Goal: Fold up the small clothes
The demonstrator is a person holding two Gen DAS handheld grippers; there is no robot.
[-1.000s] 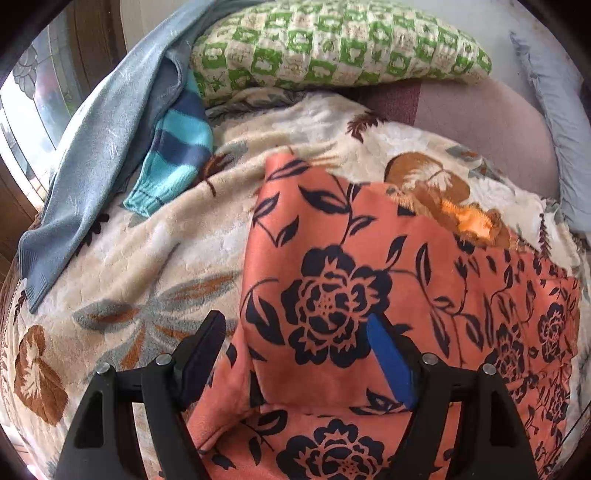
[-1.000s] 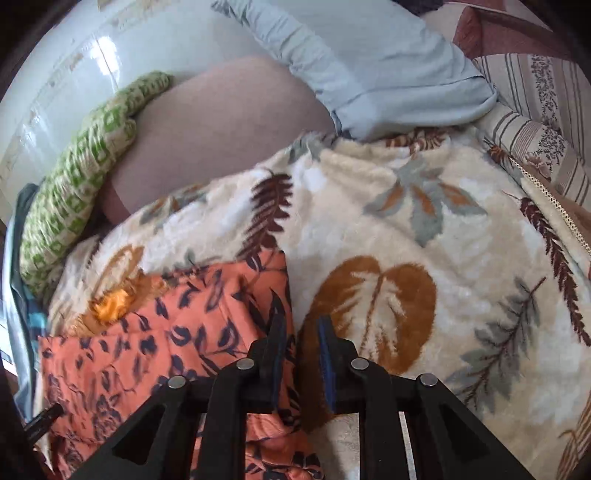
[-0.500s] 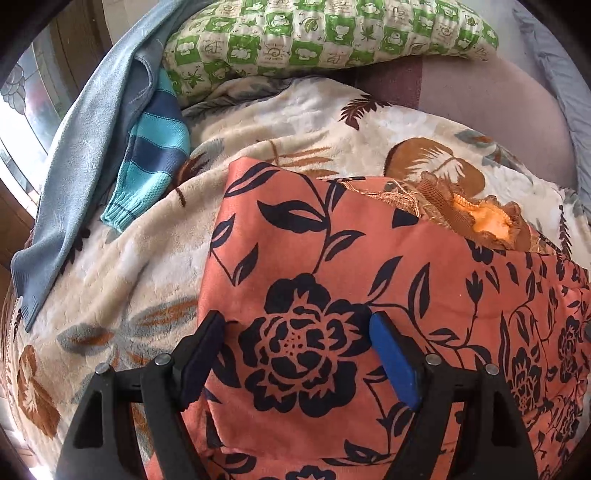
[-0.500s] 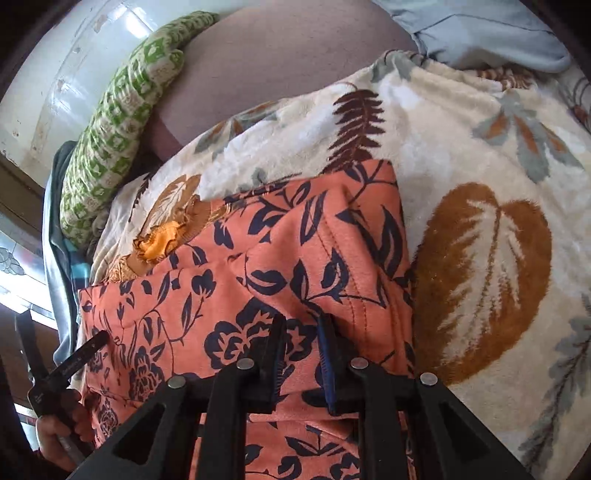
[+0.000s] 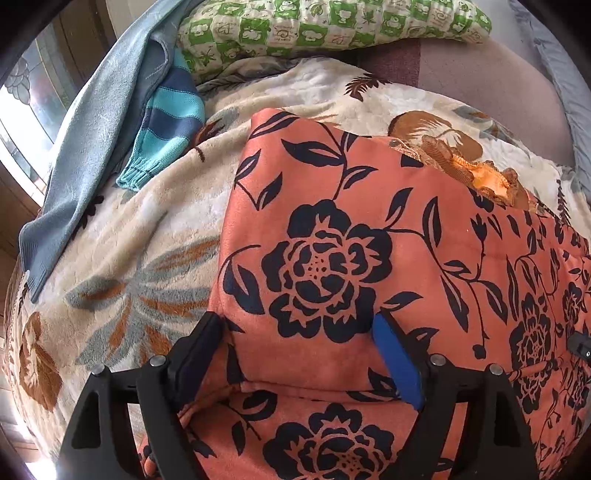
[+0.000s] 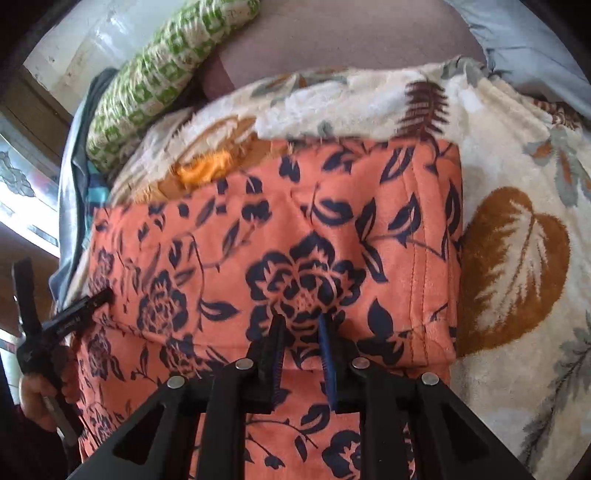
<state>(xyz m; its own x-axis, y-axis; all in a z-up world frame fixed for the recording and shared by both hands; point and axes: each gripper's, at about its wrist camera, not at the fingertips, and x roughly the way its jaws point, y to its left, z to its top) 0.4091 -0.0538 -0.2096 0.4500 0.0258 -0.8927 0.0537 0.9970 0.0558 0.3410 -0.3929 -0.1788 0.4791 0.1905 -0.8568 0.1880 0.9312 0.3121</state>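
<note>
An orange garment with a dark floral print [image 5: 369, 221] lies folded on a leaf-patterned blanket [image 5: 147, 240]. My left gripper [image 5: 299, 332] points down at the garment's near left part. Its jaws are opening and stand wide, with a folded flap lying between the pads unpressed. In the right wrist view the same garment [image 6: 295, 240] fills the middle. My right gripper [image 6: 301, 325] hovers over a flower print with a narrow gap between its jaws and nothing pinched. A hand [image 6: 37, 395] holds the left gripper [image 6: 62, 278] at the garment's left edge.
A green checked pillow [image 5: 332, 26] lies at the back. A striped blue sweater sleeve [image 5: 166, 122] and a grey-blue garment [image 5: 92, 147] lie at the back left. An orange lace-trimmed piece [image 5: 491, 181] peeks out behind the garment. Bare blanket [image 6: 517, 258] lies right of it.
My right gripper swung left from the blanket beside the garment's right edge to over the garment. My left gripper sank closer to the cloth and its jaws widened a little.
</note>
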